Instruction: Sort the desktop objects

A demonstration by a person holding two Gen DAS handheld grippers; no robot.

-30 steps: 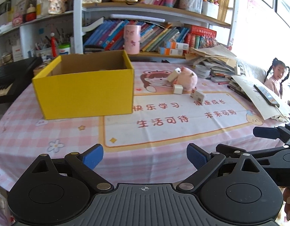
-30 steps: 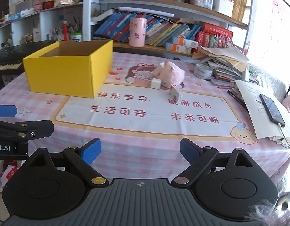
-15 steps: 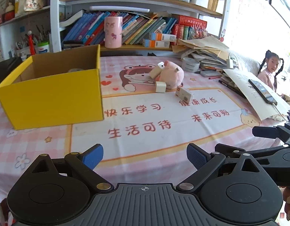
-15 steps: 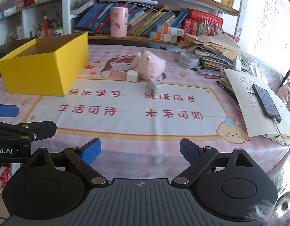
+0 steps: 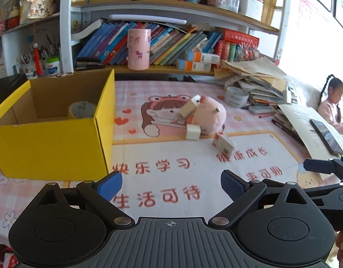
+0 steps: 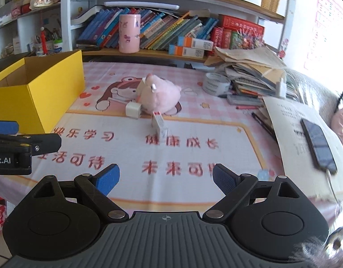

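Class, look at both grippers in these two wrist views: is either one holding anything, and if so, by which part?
Nothing is held. The left gripper and the right gripper both stand open over the tablecloth, with nothing between their pads.

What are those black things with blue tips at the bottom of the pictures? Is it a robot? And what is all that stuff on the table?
It is not a robot. A person holds a grabbing tool in each hand, and each tool has a camera looking out along its two blue-tipped fingers. One picture is from the left claw, the other from the right claw. Both claws are open and hold nothing.

On the pink tablecloth stands a yellow box with a roll of tape inside. Near the middle lie a pink plush toy, a white charger cube and a small white box. At the right is a phone on some papers, and a bookshelf stands behind.
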